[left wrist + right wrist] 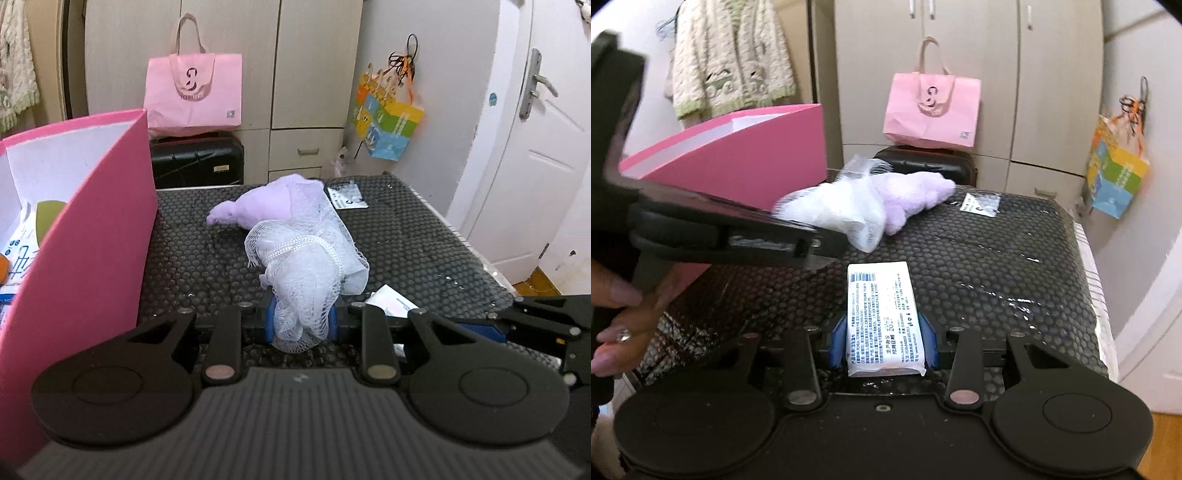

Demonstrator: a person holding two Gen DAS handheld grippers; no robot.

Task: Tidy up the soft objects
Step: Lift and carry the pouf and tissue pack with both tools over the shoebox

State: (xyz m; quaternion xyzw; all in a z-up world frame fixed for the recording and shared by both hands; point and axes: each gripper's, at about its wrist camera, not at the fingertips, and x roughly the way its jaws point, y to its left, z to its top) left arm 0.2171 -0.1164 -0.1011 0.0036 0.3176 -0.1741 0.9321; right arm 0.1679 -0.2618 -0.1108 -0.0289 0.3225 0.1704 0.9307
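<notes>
Both grippers clamped on soft things over the black dimpled mat [979,258].

Left gripper [301,320] pinches the white mesh bundle [306,258], lilac plush [266,203] beyond, pink box [85,229] to its left; right gripper [884,341] squeezes the white tissue pack [881,317].

Pale pink tote bag [194,92] on black suitcase [197,162] — colourful hanging bag [388,122]

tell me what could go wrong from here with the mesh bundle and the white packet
1. The left gripper pinches only the loose tail of the white mesh net; the net could stretch or slip, leaving the purple plush toy on the black dimpled surface.
2. The tall pink cardboard box stands close by; a dangling bundle might snag its wall.
3. The right gripper straddles the white printed packet near one end, so it may tilt when lifted.
</notes>
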